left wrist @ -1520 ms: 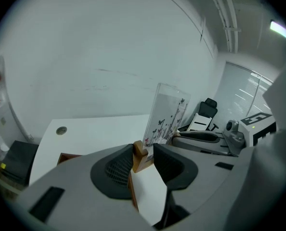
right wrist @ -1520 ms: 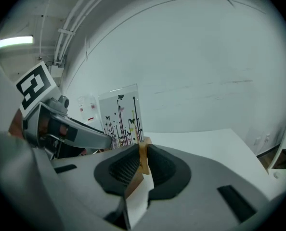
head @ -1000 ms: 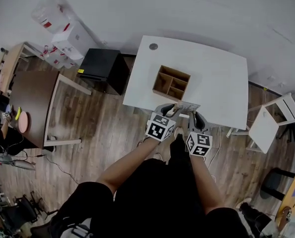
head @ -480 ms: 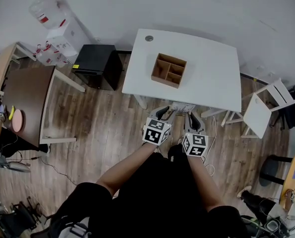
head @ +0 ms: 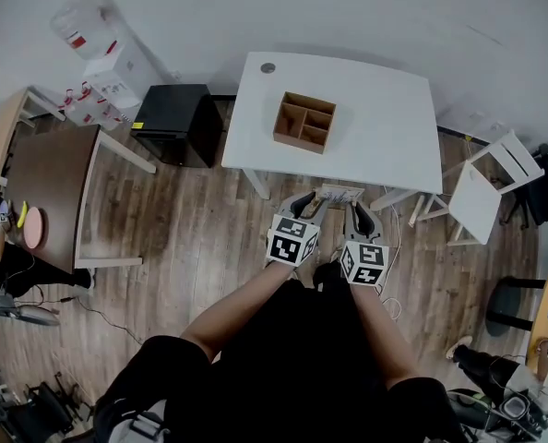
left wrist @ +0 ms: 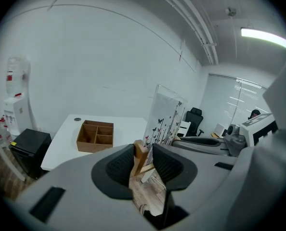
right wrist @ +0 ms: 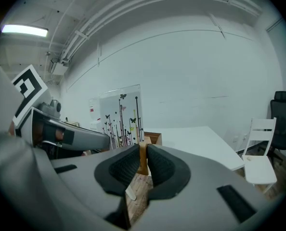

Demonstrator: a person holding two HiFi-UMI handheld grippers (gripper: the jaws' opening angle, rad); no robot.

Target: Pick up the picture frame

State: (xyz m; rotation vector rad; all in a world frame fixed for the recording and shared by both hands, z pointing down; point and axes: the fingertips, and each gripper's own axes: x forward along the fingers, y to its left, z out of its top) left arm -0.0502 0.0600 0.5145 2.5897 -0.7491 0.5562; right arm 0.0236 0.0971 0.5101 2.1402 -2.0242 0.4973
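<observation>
The left tool (left wrist: 144,159) is clenched on the wooden base of the picture frame (left wrist: 165,115), and the right tool (right wrist: 143,163) grips its other end. The frame stands upright between them, clear of the white surface (head: 385,127), just off its near edge.

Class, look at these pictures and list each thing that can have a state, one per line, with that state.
picture frame: gripped at its wooden edge by both claws, held off the table.
left claw: shut on the picture frame.
right claw: shut on the picture frame.
wooden box: resting on the table, open-topped, compartments empty.
</observation>
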